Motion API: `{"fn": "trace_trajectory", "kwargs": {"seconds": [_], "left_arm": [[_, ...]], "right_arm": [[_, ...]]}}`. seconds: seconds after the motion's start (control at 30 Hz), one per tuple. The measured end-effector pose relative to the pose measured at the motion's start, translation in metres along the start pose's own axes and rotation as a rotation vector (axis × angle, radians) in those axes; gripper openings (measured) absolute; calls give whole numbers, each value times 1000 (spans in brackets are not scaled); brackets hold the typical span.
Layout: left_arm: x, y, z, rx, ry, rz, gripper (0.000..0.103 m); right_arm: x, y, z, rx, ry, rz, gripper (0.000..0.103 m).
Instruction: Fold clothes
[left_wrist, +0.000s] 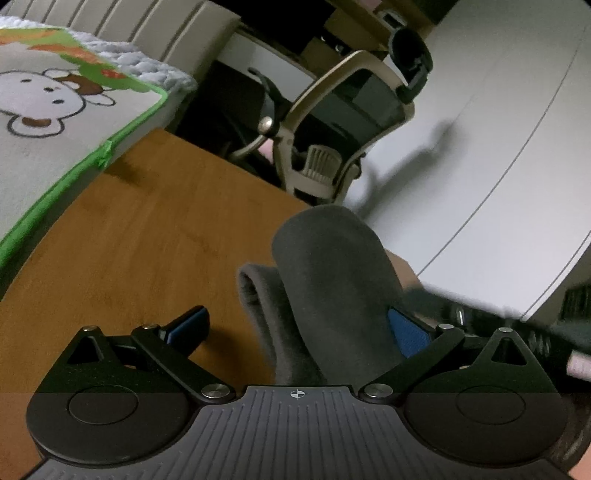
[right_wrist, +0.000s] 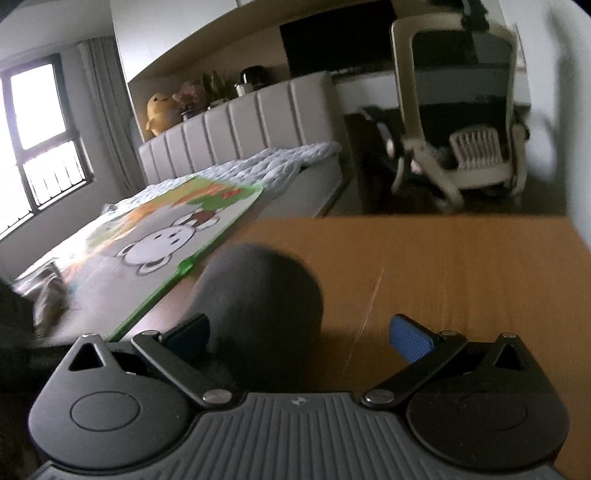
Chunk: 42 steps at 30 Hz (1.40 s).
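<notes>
No legible writing seen; one grey garment (left_wrist: 332, 280) on the table (left_wrist: 140, 236), both tools, left (left_wrist: 295, 325) and right (right_wrist: 299, 328), held apart, nothing clamped.

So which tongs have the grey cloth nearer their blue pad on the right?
The left tongs: the grey cloth lies against their right-side pad. At the right tongs it sits by the left-side pad instead.

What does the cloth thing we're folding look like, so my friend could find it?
Find the orange-brown wooden table beside the bed. At its near edge, between the open blue-padded fingers of both grippers, sits a dark grey garment. It is the only soft, fuzzy, plain-coloured lump; the cartoon mat nearby is flat and bright.
</notes>
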<state>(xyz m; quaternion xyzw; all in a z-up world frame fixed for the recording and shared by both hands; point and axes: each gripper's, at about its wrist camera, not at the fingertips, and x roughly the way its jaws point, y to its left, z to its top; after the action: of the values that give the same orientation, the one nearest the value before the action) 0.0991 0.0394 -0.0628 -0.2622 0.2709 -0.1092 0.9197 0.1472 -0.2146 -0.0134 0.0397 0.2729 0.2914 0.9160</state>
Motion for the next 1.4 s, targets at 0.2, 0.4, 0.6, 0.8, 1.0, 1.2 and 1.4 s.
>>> {"fn": "trace_trajectory", "kwargs": {"seconds": [0.2, 0.4, 0.6, 0.8, 1.0, 1.2, 1.4], "left_arm": [[7, 6, 10, 5, -7, 21, 103], [6, 10, 12, 4, -10, 15, 103], [3, 13, 10, -16, -21, 8, 103], [2, 7, 7, 5, -25, 37, 103], [-1, 2, 3, 16, -39, 68, 103], [-1, 2, 3, 14, -38, 70, 103], [-1, 4, 3, 2, -40, 77, 103]], "right_arm": [[47, -1, 11, 10, 48, -47, 103], [44, 1, 9, 22, 24, -52, 103], [9, -1, -8, 21, -20, -51, 103], [9, 4, -23, -16, -22, -108, 103], [8, 0, -23, 5, -20, -89, 103], [8, 3, -24, -4, -24, -99, 103], [12, 7, -21, -47, -33, -114, 103]]}}
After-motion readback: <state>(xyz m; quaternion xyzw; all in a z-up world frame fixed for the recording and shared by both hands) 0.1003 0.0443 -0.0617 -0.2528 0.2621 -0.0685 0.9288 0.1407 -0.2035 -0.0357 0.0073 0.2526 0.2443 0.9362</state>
